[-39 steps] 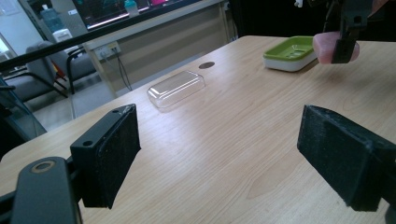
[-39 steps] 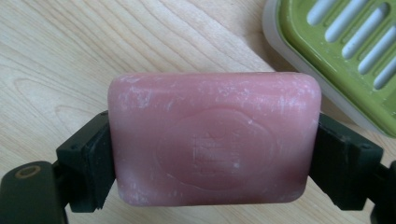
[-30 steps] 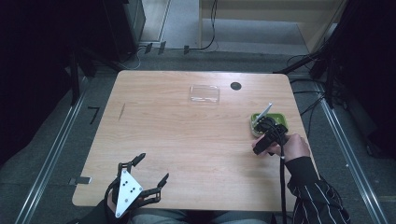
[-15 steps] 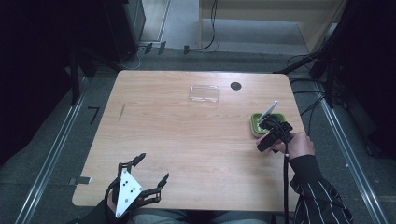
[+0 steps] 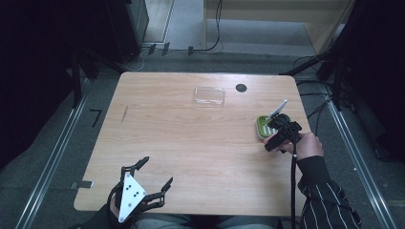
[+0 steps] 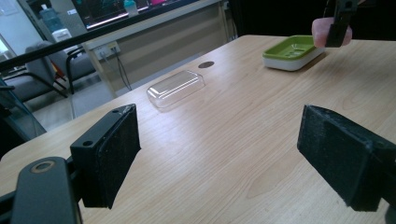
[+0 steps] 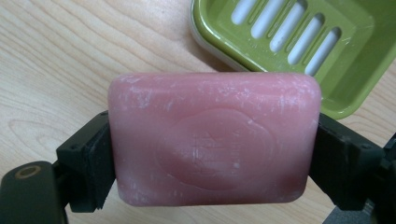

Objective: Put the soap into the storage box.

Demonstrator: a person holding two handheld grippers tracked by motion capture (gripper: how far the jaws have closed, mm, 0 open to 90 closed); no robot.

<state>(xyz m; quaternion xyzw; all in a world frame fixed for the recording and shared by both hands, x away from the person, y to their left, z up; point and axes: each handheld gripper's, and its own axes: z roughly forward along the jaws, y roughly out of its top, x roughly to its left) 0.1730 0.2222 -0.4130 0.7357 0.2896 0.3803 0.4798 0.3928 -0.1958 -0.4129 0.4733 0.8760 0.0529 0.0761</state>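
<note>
Soap (image 7: 212,137), a pink bar, is clamped across its width between the pads of the right gripper (image 7: 212,154), and it is carried above the counter (image 5: 191,143) just short of the green soap dish (image 7: 299,51). In the right gripper view the dish's slotted floor is seen empty, its near rim partly covered by the bar's upper edge.

Against the high view of a second ago, the right gripper (image 5: 282,136) is found a little farther along the counter's right edge, drawn nearer to the person's side, while the dish (image 5: 265,126) has kept its place. A pale flat piece rising above the gripper has been carried along with it; what it is cannot be told. The grip itself has not altered: the bar was held then and is held now.

The left gripper (image 5: 153,183) has been left where it was at the counter's near left corner, its jaws spread wide with nothing between them. From its own view the clear lid (image 6: 176,87) is seen lying alone on the counter, well apart from the dish (image 6: 292,51).

The shift is small, so it is judged that the bar is being lined up over the dish rather than taken away. Placing has not yet been done; the lid would be expected to follow.
</note>
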